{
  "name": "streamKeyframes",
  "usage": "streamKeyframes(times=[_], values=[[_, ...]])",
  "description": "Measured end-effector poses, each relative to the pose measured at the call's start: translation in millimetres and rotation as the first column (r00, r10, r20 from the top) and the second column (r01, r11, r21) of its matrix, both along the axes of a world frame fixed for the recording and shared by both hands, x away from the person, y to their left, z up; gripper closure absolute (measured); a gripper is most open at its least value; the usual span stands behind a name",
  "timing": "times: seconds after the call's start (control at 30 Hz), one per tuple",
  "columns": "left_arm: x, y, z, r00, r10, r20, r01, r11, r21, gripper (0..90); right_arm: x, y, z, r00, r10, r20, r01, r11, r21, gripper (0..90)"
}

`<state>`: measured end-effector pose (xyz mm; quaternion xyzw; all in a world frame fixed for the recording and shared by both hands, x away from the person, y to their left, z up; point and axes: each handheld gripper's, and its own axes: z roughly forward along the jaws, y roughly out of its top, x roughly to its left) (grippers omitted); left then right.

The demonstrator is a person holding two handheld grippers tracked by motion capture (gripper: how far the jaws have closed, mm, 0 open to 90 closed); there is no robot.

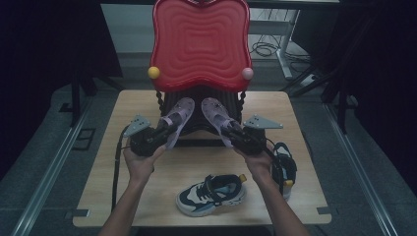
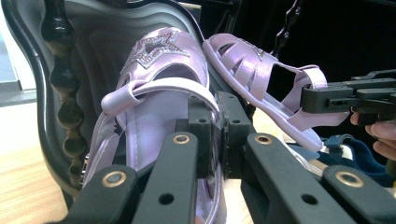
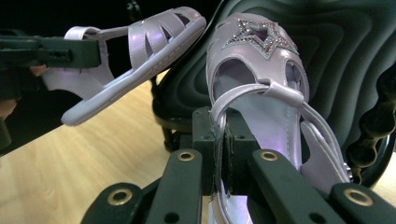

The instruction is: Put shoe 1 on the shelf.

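Against black shelf (image 1: 196, 105), both lilac sandals (image 1: 178, 118) point toes up-away.

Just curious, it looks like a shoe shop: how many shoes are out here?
4: a lilac sandal in the left gripper, another sandal in the right gripper, a navy sneaker near the table's front, one sneaker partly hidden by the right arm.

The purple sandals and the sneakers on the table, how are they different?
The purple sandals are lilac, open and strappy with a sparkly star; the sneakers are closed, navy and white. Each sandal is held up against the shoe stand by a hand-held gripper; the sneakers lie loose on the table. Both are pairs of small shoes.
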<state>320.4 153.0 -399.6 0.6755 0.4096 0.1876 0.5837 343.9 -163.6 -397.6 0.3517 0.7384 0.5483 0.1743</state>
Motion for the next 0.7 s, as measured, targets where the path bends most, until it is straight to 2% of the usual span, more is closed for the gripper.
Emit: streamKeyframes(times=[0.3, 0.47, 0.7], values=[[13.9, -13.3, -6.3, 0.9987, 0.043, 0.029, -0.043, 0.9991, 0.005, 85.6, 8.1, 8.8, -3.2, 0.9979, -0.063, 0.018, 0.063, 0.998, 0.004, 85.4], [21.3, -21.0, -8.5, 0.9970, 0.060, 0.050, -0.061, 0.9976, 0.032, 85.5, 15.7, 14.4, -5.5, 0.9956, -0.089, 0.031, 0.089, 0.996, -0.005, 85.4], [36.7, -31.6, -8.0, 0.9933, 0.087, 0.077, -0.094, 0.9917, 0.088, 85.4, 26.2, 20.2, -8.6, 0.9915, -0.125, 0.035, 0.125, 0.992, 0.003, 85.4]])
